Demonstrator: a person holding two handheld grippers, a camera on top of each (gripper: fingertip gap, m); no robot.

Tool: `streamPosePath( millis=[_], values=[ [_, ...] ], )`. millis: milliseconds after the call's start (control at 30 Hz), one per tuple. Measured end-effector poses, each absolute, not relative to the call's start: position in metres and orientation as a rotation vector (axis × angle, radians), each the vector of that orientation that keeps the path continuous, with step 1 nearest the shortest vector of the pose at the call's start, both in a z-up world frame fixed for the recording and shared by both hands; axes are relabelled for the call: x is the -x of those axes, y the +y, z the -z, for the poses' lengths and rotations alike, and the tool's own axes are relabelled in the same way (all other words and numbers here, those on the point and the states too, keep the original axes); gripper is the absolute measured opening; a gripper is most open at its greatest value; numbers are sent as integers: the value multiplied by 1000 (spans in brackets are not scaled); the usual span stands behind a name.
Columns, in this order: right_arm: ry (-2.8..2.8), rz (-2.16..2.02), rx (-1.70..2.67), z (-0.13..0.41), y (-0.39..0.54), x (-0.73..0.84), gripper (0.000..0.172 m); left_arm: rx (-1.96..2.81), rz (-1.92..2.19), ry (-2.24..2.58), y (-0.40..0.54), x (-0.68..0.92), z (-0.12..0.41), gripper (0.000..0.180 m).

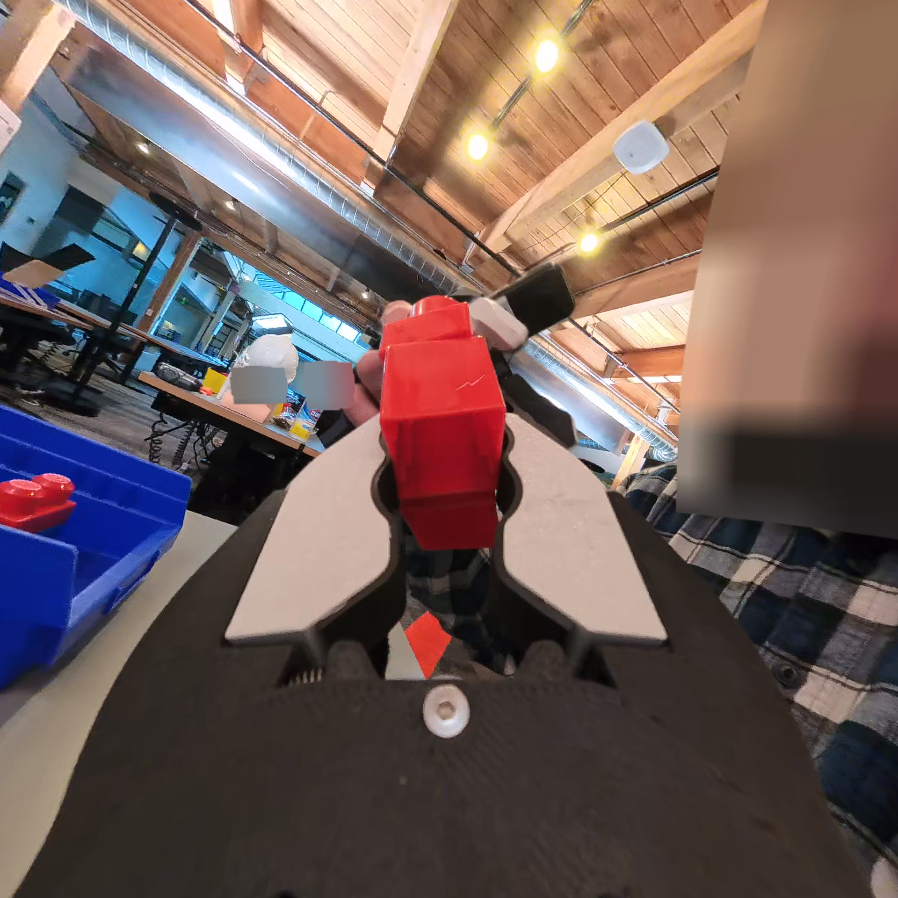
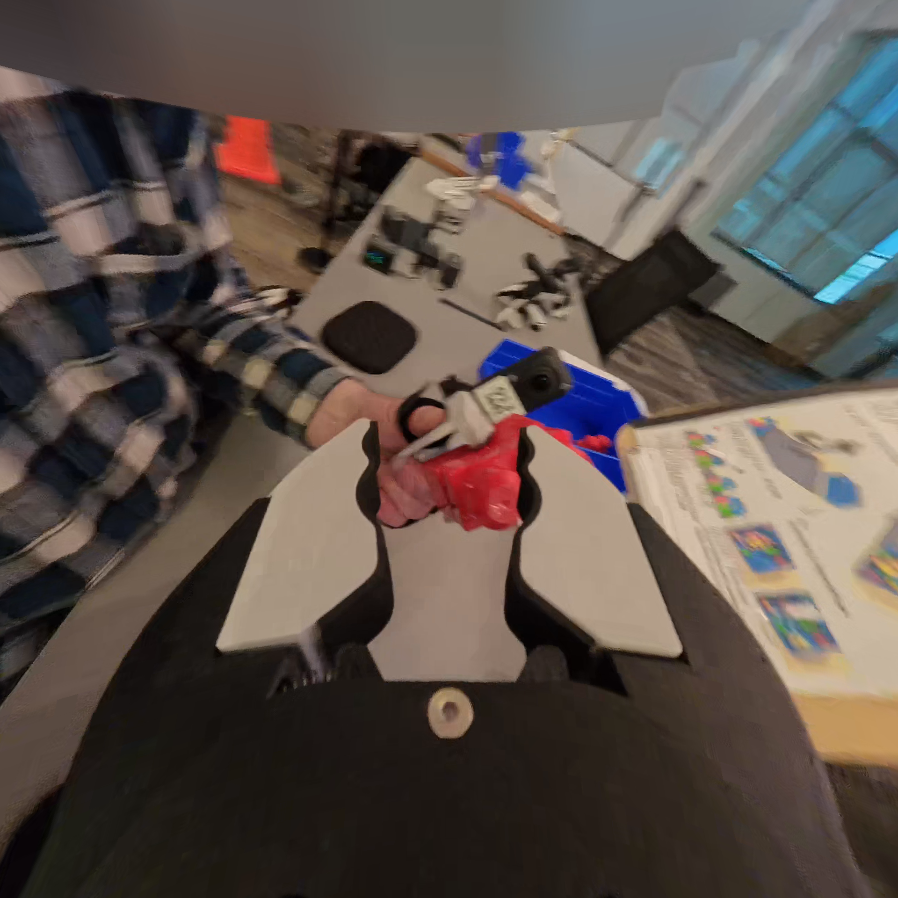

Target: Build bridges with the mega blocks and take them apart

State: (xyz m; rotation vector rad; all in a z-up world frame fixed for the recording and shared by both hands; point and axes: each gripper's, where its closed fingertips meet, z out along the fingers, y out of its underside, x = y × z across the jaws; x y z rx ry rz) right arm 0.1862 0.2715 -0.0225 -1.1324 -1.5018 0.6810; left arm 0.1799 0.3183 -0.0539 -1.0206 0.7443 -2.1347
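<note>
Left wrist view, centre frame: the left gripper (image 1: 444, 466) is clamped on a red block (image 1: 440, 413), both pads against its smooth side walls, with a second red block (image 1: 427, 320) joined at its far end. Hard, light, glossy plastic: likely slippery, so flat opposite walls are the place to grip. The right gripper (image 2: 444, 481) stands half-spread about the blurred red blocks; contact there I cannot tell. One more red block (image 1: 36, 500) sits in the blue bin (image 1: 126, 525), lower left
</note>
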Motion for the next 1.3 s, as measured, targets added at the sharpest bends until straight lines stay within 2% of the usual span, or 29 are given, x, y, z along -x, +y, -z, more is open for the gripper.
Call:
streamPosePath(
  millis=[167,233,300,333,433,500,533,933,1300],
  values=[
    [-1262,-742,1484,36,312,-198,50,1042,2008,838,315,-182,59,37],
    [-1212,-795,1531,40,315,-198,38,1055,1948,867,314,-183,59,37],
    [-1192,-832,1575,46,316,-197,38,1076,1886,889,315,-184,62,37],
    [-1177,-871,1603,48,316,-196,38,1078,1863,902,315,-184,62,38],
    [-1123,-829,1690,60,327,-197,57,1109,1683,951,318,-188,66,37],
    [-1123,-925,1671,58,320,-193,39,1110,1601,1000,315,-191,68,38],
    [-1121,-953,1672,58,319,-192,38,1093,1591,1005,314,-190,67,37],
    [-1210,-997,1597,60,311,-186,34,1106,1702,1014,305,-189,63,37],
    [-1225,-1030,1605,65,316,-187,34,1191,1645,1099,310,-189,72,38]
  ],
)
